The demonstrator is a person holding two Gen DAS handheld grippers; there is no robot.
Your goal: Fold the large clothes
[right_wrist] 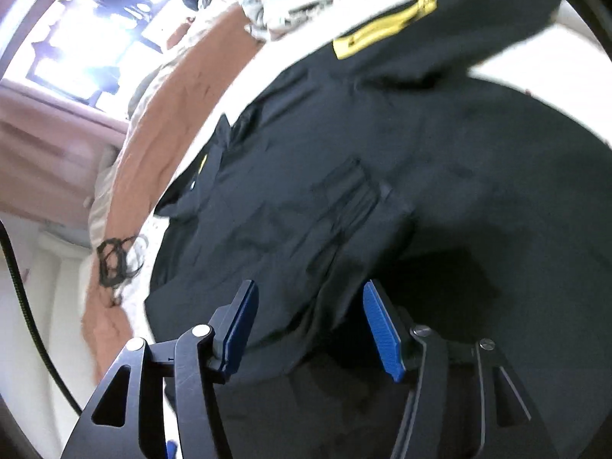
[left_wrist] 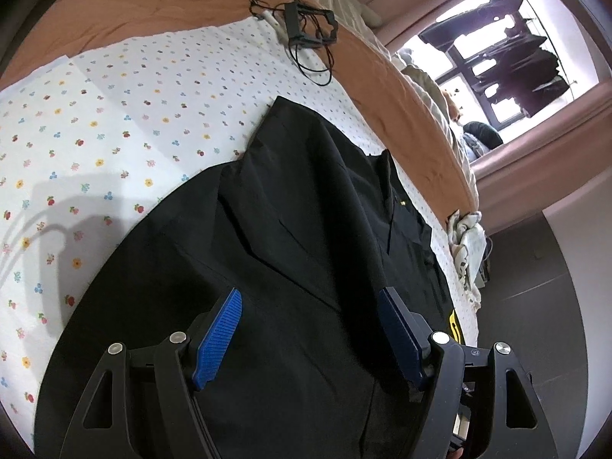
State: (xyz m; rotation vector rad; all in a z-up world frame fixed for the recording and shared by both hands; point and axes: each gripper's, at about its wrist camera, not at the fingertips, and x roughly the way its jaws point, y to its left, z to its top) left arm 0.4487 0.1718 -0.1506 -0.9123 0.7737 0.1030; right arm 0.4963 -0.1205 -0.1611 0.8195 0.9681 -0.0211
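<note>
A large black jacket (left_wrist: 290, 229) with yellow trim lies spread on the flowered white sheet (left_wrist: 114, 122) of a bed. One side is folded over its middle. My left gripper (left_wrist: 310, 298) is open just above the jacket's lower part, blue pads wide apart, holding nothing. In the right wrist view the same jacket (right_wrist: 344, 176) fills the frame, with a yellow cuff strip (right_wrist: 382, 30) on a sleeve at the top. My right gripper (right_wrist: 310, 294) is open over the dark cloth, which bulges up between its fingers. The view is blurred.
A black frame with tangled cables (left_wrist: 310, 26) lies at the far edge of the sheet, on an orange blanket (left_wrist: 134, 0). Crumpled light cloth (left_wrist: 466, 244) sits at the bed's right edge. A bright window (left_wrist: 497, 46) and dark floor (left_wrist: 535, 306) lie beyond.
</note>
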